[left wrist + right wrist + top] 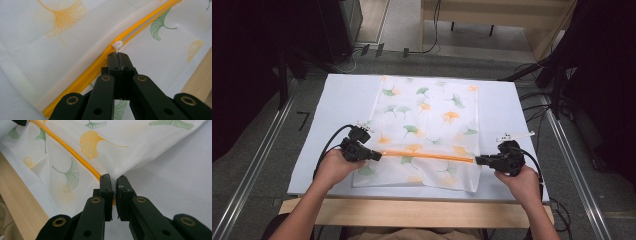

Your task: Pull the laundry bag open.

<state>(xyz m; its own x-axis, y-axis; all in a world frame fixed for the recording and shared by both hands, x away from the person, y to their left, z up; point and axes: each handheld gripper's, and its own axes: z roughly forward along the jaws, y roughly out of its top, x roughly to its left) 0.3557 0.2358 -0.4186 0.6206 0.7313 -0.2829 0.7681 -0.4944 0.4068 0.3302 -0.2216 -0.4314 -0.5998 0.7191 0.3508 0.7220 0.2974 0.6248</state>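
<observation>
The table [337, 95], covered by a pale sheet, carries one work item: a white mesh bag [432, 125] printed with green and orange ginkgo leaves, lying flat at the centre with its near edge close to the wooden front rim [412, 212]. An orange zipper [427, 154] runs across the bag's near portion from side to side.

The right gripper [479, 160] clamps the bag at its right edge, at the zipper's end; in the right gripper view its jaws are nearly closed on a pinch of mesh [115, 181], which rises in a taut ridge from the grip. This hold appears to anchor the bag so that the zipper stays straight under tension.

The left gripper [377, 155] sits at the zipper's left end. Its jaws are fully closed on the small white zipper pull [117, 46], with the tab held edge-on between the pads. Judged from this arrangement, the step in hand is running the slider along the track against the right-hand anchor.

Surroundings: cables [562, 100] and dark stands flank the table, well apart from the bag. Nothing lies on the zipper track.
</observation>
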